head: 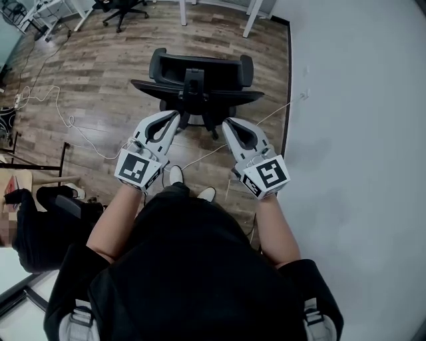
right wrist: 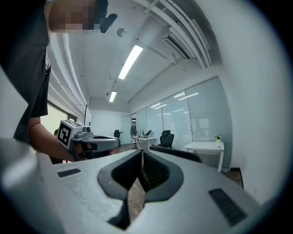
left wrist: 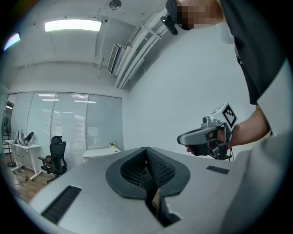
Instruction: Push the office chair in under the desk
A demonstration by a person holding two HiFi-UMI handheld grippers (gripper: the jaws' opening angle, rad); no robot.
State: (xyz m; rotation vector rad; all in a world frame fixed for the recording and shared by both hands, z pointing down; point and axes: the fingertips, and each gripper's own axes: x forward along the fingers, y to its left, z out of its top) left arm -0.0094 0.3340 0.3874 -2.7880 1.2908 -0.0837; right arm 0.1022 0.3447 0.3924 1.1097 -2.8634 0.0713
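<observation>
chair: black office chair [head: 196,83] stands on the floor straight ahead of the person, its back toward them, just beside the wall on the right
desk: only white legs of the desk [head: 251,21] show at the top of the head view, beyond the chair; chair is apart from them, not under it
progress: looks like the very start; the chair is not pushed in and the whole push is left
contact: neither tool touches the chair; both hang short of its backrest
left gripper [head: 174,114]: jaws closed together, nothing between them, held level and aimed at the chair
right gripper [head: 226,122]: same, jaws closed and empty, level, near the left one
next: probably bring both tools up to the backrest and shove forward; castors should roll easily on this floor
floor [head: 86,73]: glossy wood-look planks, a white cable [head: 69,124] trails across it left of the chair
wall [head: 359,100]: plain white, runs along the right side
room: open office with glass partitions, strip ceiling lights, and another black chair [head: 123,8] farther back
</observation>
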